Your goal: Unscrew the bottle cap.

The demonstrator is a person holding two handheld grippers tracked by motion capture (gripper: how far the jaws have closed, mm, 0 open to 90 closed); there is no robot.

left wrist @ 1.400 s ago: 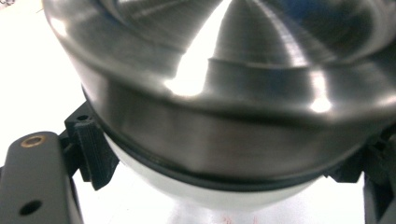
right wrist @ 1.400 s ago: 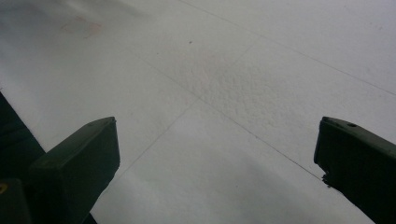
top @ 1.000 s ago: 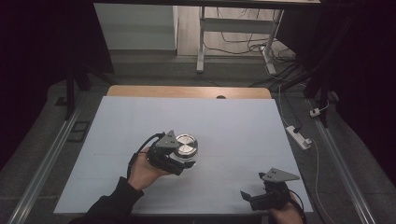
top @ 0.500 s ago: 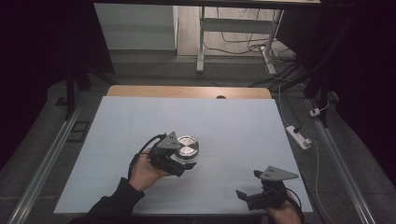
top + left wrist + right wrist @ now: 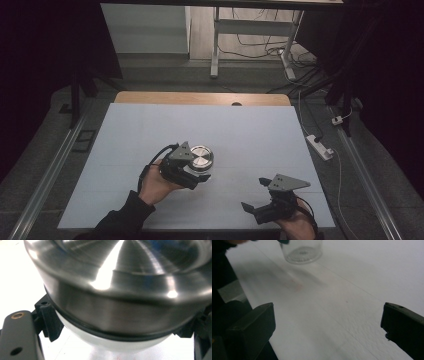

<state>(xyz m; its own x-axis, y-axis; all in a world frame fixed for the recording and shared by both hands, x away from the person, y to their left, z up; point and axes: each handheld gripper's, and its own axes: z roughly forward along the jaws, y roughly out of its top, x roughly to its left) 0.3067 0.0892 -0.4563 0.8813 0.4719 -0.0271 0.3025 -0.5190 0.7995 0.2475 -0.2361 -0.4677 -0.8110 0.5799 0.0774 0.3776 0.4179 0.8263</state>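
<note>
The jar (image 5: 201,162) is being squeezed below its shiny lid (image 5: 125,290) by the left claw (image 5: 192,172); it should be held steady (the right claw (image 5: 257,200) is being kept wide apart).

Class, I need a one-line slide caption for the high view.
Left gripper grips a metal-lidded glass jar on the white table; right gripper waits open.

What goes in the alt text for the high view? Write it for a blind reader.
A person's left gripper clasps a small glass jar with a round brushed-metal lid on a white table. The right gripper hovers open near the table's front right corner, dark floor around.
</note>
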